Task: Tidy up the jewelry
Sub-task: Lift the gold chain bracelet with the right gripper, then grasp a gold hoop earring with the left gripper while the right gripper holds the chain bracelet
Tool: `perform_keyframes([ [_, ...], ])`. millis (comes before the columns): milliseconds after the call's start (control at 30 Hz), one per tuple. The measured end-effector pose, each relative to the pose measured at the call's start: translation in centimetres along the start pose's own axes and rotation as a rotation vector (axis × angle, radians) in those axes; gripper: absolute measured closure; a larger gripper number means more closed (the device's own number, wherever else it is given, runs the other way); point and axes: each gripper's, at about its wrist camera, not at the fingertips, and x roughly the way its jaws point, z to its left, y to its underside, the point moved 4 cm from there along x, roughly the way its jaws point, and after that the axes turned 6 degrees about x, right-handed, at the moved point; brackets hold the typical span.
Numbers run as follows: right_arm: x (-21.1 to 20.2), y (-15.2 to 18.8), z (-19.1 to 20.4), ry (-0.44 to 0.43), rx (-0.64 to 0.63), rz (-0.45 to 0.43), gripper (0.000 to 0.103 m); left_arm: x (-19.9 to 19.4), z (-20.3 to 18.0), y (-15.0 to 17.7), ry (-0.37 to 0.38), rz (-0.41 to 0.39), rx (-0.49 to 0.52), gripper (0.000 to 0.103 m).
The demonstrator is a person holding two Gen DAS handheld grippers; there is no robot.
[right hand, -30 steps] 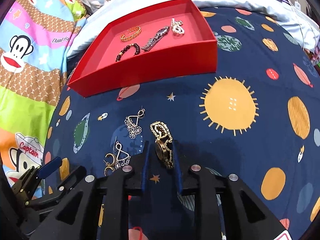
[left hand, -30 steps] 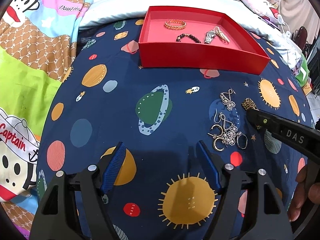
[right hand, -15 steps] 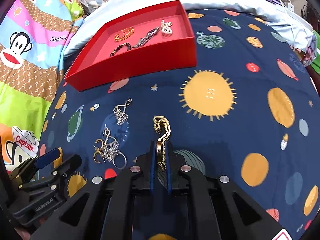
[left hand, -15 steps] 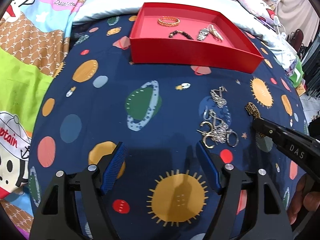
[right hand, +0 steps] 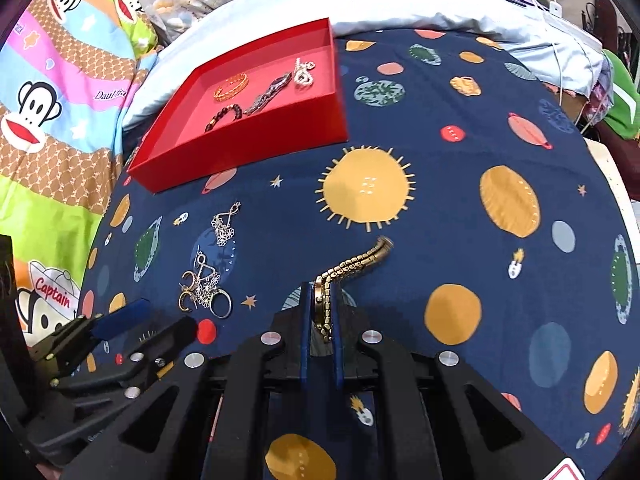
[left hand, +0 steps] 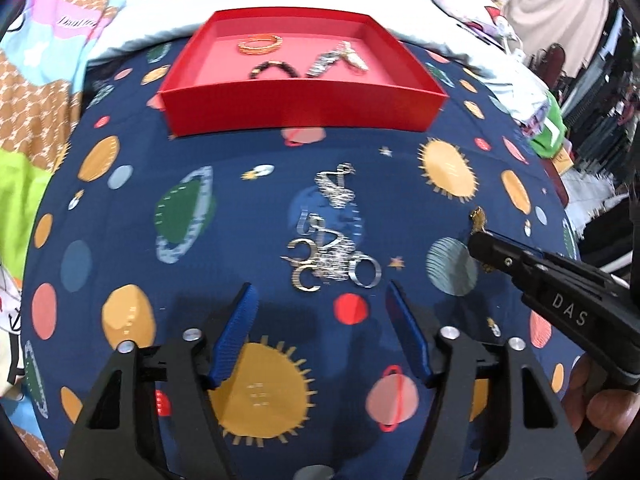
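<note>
My right gripper is shut on a gold link watch, whose band sticks out forward and to the right above the blanket. The right gripper also shows in the left wrist view. My left gripper is open and empty, just short of a pile of silver earrings and rings; the pile also shows in the right wrist view. Another silver earring lies beyond it. A red tray at the back holds a gold bangle, a dark bead bracelet and silver pieces.
The dark blue planet-print blanket covers the bed. A monkey-print quilt lies to the left, with a pale pillow behind the tray. The left gripper shows at lower left in the right wrist view.
My right gripper closed on the gold watch and lifted it off the blanket. My left gripper moved closer to the earring pile and stayed open.
</note>
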Motion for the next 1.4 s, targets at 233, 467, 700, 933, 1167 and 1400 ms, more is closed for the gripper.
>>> perform_keyframes([
  [233,-1.1,0.2,-0.3,-0.004,-0.001,-0.010,0.095,1.4,-1.5,-0.3,-0.040,0.018,0.041,0.056],
  [467,-1.4,0.4,-0.5,-0.011,-0.004,-0.014,0.095,2.2,-2.3,-0.6,-0.119,0.018,0.068,0.058],
  [700,-1.2,0.5,-0.9,-0.022,0.006,-0.012,0.095,2.6,-3.1,-0.8,-0.174,-0.002,0.107,0.058],
  [933,-1.3,0.6,-0.7,-0.029,0.003,-0.014,0.095,2.1,-0.1,-0.3,-0.208,0.006,0.057,0.076],
  [1167,-1.1,0.7,-0.1,-0.036,-0.010,-0.011,0.095,1.5,2.0,0.5,-0.209,0.003,0.021,0.076],
  [1400,-0.9,0.8,0.6,-0.042,-0.022,-0.006,0.095,1.1,2.8,0.7,-0.148,-0.011,-0.005,0.092],
])
